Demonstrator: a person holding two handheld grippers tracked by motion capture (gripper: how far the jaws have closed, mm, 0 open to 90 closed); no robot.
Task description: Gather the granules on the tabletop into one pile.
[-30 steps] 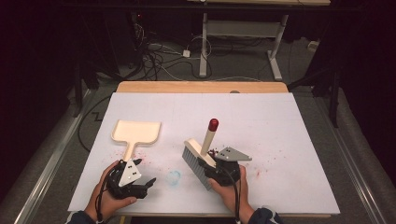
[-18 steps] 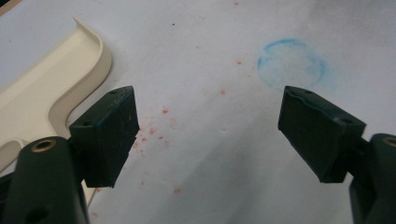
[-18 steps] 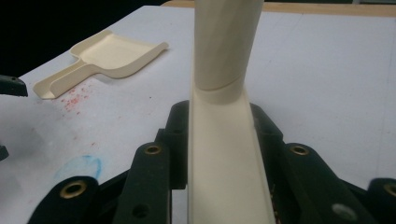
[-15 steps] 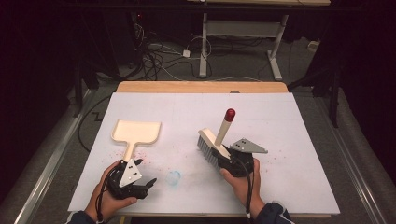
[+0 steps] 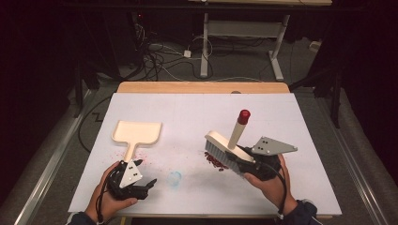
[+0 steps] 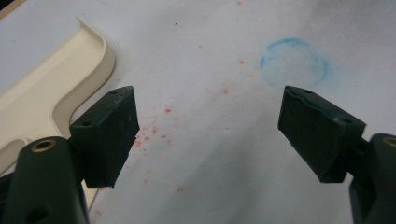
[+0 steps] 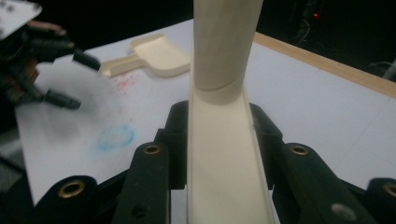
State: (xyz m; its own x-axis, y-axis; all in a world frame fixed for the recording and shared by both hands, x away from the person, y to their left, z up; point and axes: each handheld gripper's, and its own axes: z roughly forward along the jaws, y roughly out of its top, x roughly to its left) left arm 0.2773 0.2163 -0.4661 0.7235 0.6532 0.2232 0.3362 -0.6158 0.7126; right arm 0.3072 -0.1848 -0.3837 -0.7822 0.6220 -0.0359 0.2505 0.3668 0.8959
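My right claw [image 5: 234, 157] clamps the brush [image 5: 224, 149], bristles beside the red crumbs [image 5: 215, 162]. The dustpan [image 5: 137, 134] lies well to their left, handle toward my wide, empty left claw [image 5: 148, 185], the nearer one.

Cream brush [image 5: 224, 146], red handle tip; cream dustpan [image 5: 137, 133]; dark red crumbs [image 5: 215, 162]; faint blue ring [image 5: 175, 178], possibly stain.

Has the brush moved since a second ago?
Yes. The brush, clamped in the right gripper, moved right, away from the dustpan.
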